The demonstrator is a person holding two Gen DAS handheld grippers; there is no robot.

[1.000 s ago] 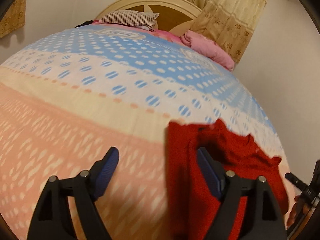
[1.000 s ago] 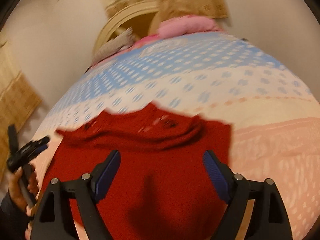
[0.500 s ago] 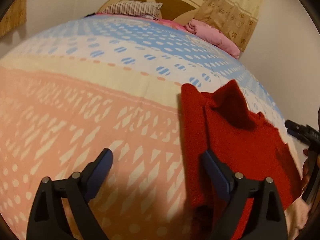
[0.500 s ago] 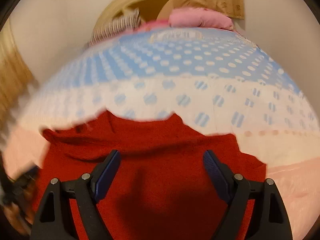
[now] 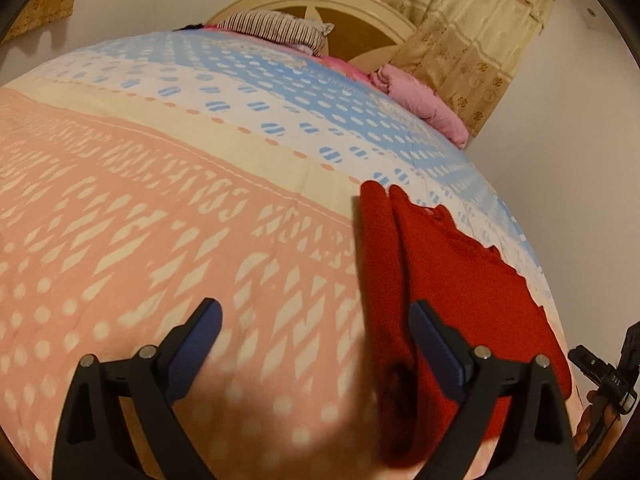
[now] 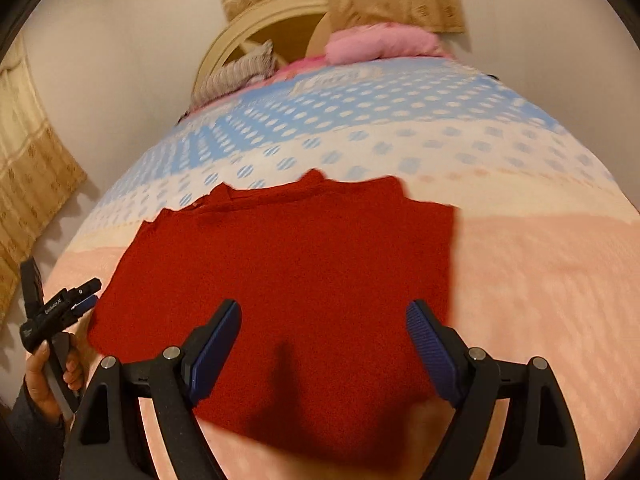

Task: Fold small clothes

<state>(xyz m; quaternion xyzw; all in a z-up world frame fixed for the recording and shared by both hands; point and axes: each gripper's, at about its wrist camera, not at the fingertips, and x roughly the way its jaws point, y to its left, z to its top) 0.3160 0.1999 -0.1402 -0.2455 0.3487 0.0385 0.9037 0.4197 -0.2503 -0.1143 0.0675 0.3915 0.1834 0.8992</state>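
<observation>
The red knitted garment [image 6: 288,280] lies flat on the patterned bedspread [image 5: 160,200], its long axis running toward the headboard [image 5: 344,12]. The right gripper [image 6: 324,344], jaws spread and empty, hovers directly over the garment's near hem. The left gripper [image 5: 316,344], also spread, straddles its left edge.

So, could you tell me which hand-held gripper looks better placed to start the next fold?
Probably the right hand-held gripper: it is open, centred over the red garment. The left hand-held gripper, also open, sits mostly over bare bedspread.
</observation>
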